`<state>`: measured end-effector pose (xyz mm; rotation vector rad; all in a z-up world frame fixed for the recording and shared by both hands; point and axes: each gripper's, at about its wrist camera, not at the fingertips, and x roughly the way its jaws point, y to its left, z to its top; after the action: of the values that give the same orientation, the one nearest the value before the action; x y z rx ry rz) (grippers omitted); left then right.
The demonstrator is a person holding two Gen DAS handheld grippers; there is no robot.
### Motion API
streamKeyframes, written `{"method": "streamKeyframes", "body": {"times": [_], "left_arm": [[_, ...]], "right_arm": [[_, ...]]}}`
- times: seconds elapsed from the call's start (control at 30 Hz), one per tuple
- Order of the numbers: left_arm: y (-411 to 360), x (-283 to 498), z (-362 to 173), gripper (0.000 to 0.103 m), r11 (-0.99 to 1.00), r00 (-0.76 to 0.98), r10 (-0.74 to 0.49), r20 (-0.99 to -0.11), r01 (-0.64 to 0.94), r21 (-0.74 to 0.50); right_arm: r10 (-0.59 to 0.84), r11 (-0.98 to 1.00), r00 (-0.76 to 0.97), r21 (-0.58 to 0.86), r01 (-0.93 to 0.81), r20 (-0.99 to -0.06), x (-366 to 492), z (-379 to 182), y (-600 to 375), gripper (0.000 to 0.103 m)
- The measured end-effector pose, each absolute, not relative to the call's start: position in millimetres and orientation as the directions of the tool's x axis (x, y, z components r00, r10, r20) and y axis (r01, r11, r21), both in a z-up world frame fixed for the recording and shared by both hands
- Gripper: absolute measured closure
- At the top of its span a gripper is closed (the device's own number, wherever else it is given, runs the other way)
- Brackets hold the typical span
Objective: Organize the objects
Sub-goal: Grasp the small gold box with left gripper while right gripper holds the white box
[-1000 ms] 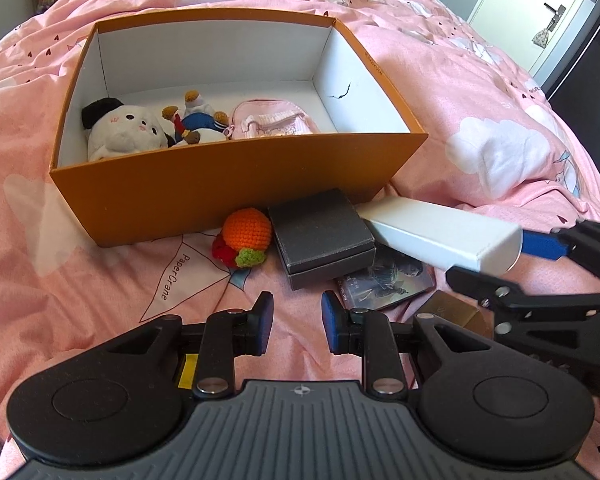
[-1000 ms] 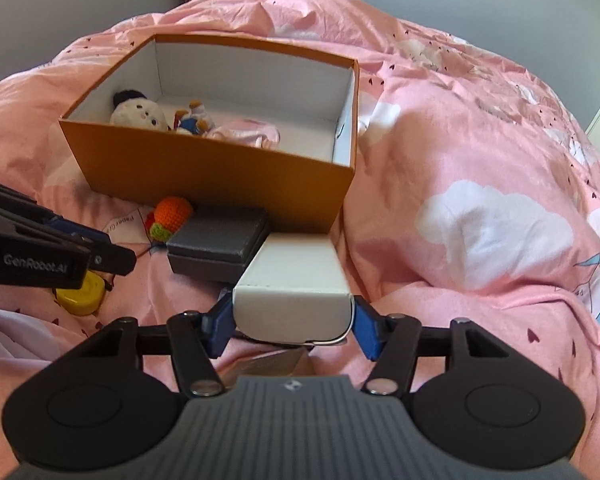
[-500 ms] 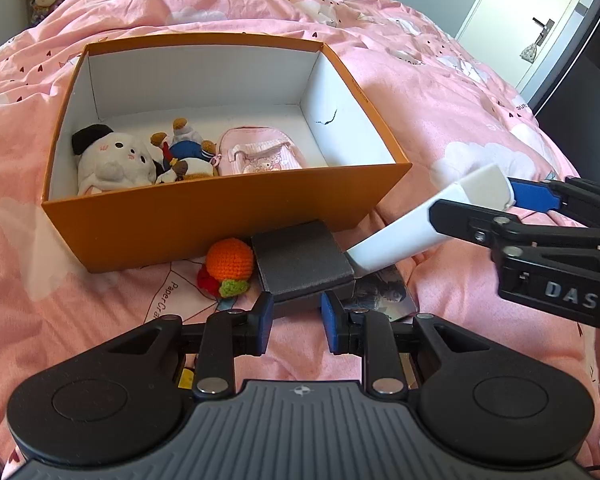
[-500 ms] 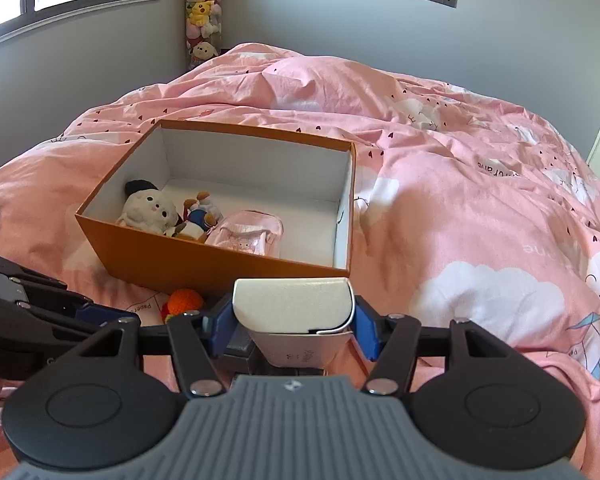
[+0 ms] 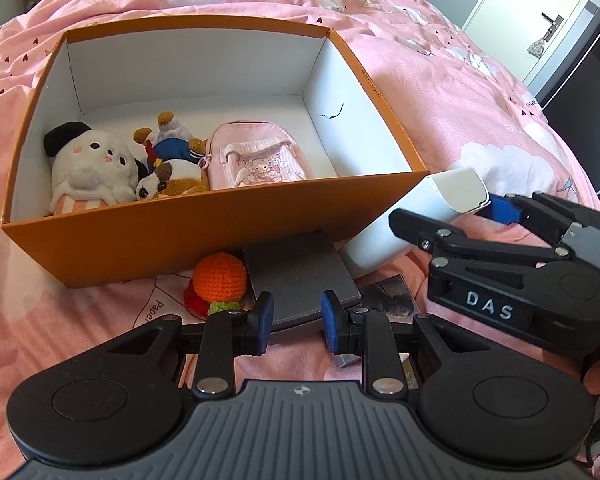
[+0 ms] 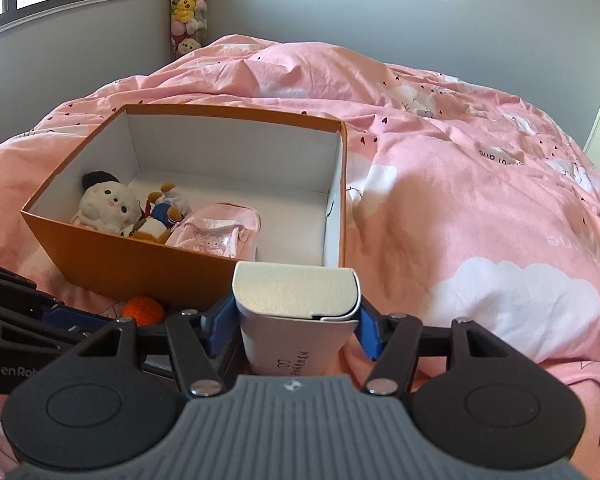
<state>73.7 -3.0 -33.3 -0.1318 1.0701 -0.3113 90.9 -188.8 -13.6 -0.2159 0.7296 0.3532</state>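
Note:
An open orange box lies on the pink bed. Inside are a white plush, small plush figures and a pink pouch. My right gripper is shut on a long white box, tilted up, its top end raised beside the orange box's near right corner; it also shows in the left wrist view. My left gripper is open and empty, low over a dark grey box. An orange crochet fruit lies beside it.
A photo card lies on the bedding under the grey box's right side. Printed paper lies in front of the orange box. A door is at the far right. Plush toys hang in the room corner.
My right gripper has lifted and tilted the white box upward from lying flat on the bed. My left gripper has risen a little; its jaws stay open.

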Motion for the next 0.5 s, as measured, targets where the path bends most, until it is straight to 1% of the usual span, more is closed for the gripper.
{"method": "streamKeyframes", "body": {"times": [0.2, 0.3, 0.4, 0.5], "left_arm": [[-3, 81, -39, 0.074, 0.951, 0.429, -0.306, -0.85, 0.179, -0.252], [-2, 85, -43, 0.074, 0.953, 0.417, -0.299, -0.858, 0.171, -0.249], [-3, 86, -45, 0.074, 0.952, 0.411, -0.301, -0.86, 0.175, -0.25], [-5, 84, -44, 0.074, 0.948, 0.416, -0.311, -0.855, 0.194, -0.251]], "right_arm": [[0.213, 0.934, 0.623, -0.03, -0.356, -0.753, 104, -39, -194, 0.038], [0.21, 0.939, 0.601, -0.011, -0.343, -0.771, 106, -45, -195, 0.037], [0.224, 0.937, 0.596, 0.002, -0.35, -0.771, 105, -47, -194, 0.039], [0.233, 0.936, 0.621, -0.002, -0.353, -0.748, 103, -42, -194, 0.041]]}}
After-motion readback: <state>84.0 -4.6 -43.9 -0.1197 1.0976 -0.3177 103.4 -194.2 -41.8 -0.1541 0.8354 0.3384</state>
